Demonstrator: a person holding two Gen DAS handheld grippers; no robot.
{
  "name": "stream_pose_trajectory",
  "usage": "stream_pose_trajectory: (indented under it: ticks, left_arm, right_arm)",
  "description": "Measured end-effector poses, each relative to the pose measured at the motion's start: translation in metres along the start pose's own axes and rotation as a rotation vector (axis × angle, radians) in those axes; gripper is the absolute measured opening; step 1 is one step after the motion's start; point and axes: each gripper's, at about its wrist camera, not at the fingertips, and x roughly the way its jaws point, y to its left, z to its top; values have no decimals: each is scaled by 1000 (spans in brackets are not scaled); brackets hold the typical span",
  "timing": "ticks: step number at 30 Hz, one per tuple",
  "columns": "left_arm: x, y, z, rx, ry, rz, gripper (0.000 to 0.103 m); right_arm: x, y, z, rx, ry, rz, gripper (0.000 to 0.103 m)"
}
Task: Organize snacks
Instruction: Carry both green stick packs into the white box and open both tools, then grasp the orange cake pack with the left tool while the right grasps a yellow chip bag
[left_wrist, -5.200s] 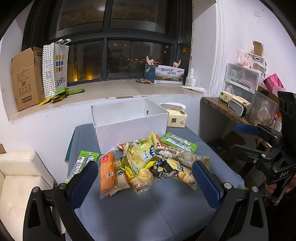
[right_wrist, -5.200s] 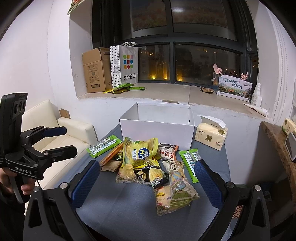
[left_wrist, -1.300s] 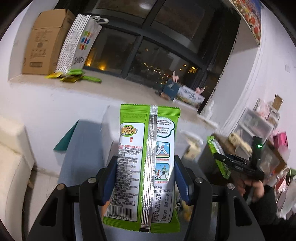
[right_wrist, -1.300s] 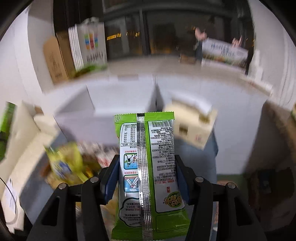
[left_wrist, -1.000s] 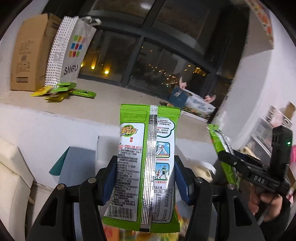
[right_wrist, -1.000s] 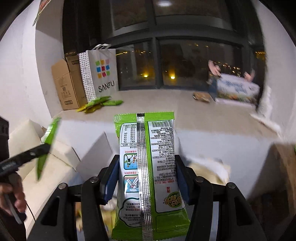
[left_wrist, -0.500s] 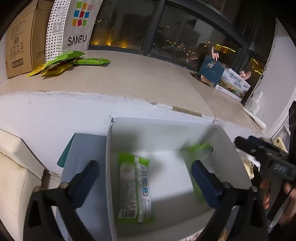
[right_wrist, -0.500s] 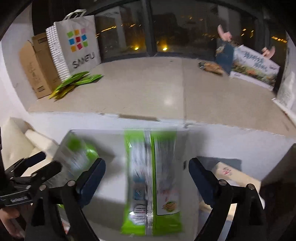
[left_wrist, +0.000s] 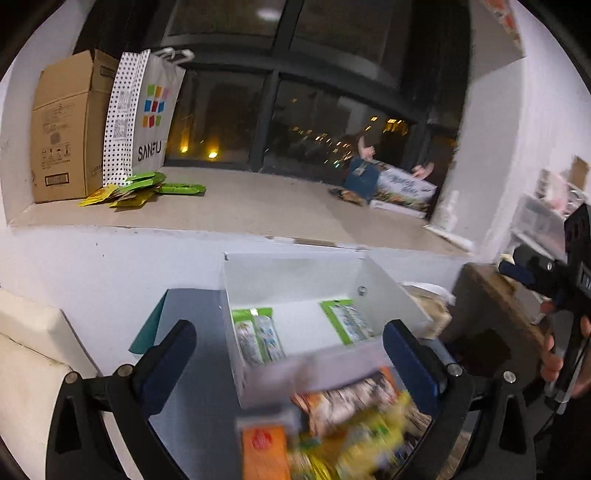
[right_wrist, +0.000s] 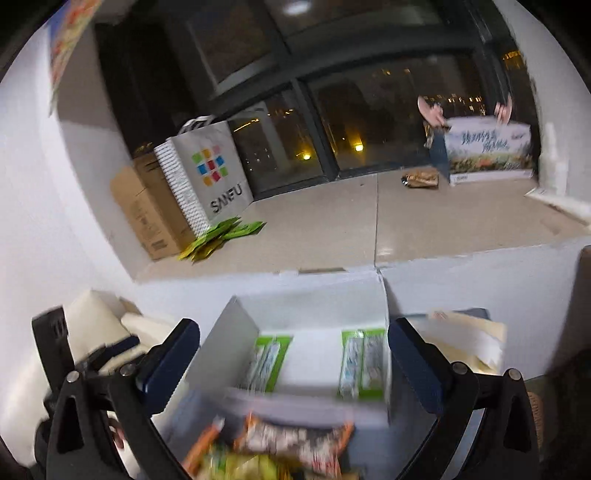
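Two green snack packets lie flat in the white box (left_wrist: 384, 291), the left packet (left_wrist: 257, 339) by its left wall and the right packet (left_wrist: 347, 323) toward its right wall, with bare floor between them. A blurred heap of snacks (left_wrist: 347, 432) sits on the table (left_wrist: 199, 398) against the box's near wall. The left hand-held gripper (left_wrist: 291, 363) is spread and empty; the right hand-held gripper (right_wrist: 293, 363) is opening, nothing between its fingers. A bag (left_wrist: 147, 110) on the windowsill reads "SANFU".
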Motion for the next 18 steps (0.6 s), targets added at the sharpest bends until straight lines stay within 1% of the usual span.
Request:
stream_pose_trajectory:
  ticks: [1, 2, 4, 5, 7, 8, 9, 11, 14, 17, 18]
  left_arm:
    - [-15, -4, -11, 13, -20, 3, 103]
    - [-23, -6, -19, 24, -21, 6, 103]
    - [-37, -14, -36, 59, 24, 7, 103]
    - [-45, -17, -46, 64, 41, 0, 103]
    - [-61, -20, -62, 43, 46, -58, 103]
    - [-71, -21, -69, 22, 41, -85, 103]
    - [-78, -22, -75, 12, 41, -93, 103]
    - [-90, -23, -88, 0, 38, -68, 103]
    - [-101, -27, -100, 8, 43, -42, 103]
    - [-107, -29, -107, -3, 44, -69, 103]
    - [-108, -29, -108, -10, 47, -72, 103]
  right_arm:
    - [-16, 4, -10, -10, -19, 6, 103]
    - [-33, 9, -23, -19, -41, 11, 103]
    - [-53, 12, -43, -16, -58, 12, 103]
    - [-63, 16, -58, -17, -54, 6, 103]
    - [-75, 20, -81, -8, -54, -1, 103]
    - [-81, 22, -95, 5, -55, 14, 103]
    - [-86, 21, -106, 13, -49, 24, 103]
    - [-95, 24, -128, 19, -44, 23, 103]
    - [-102, 29, -154, 14, -22, 1, 103]
    - [-102, 33, -170, 4, 24, 16, 103]
    - [-103, 34, -174, -5, 27, 14, 103]
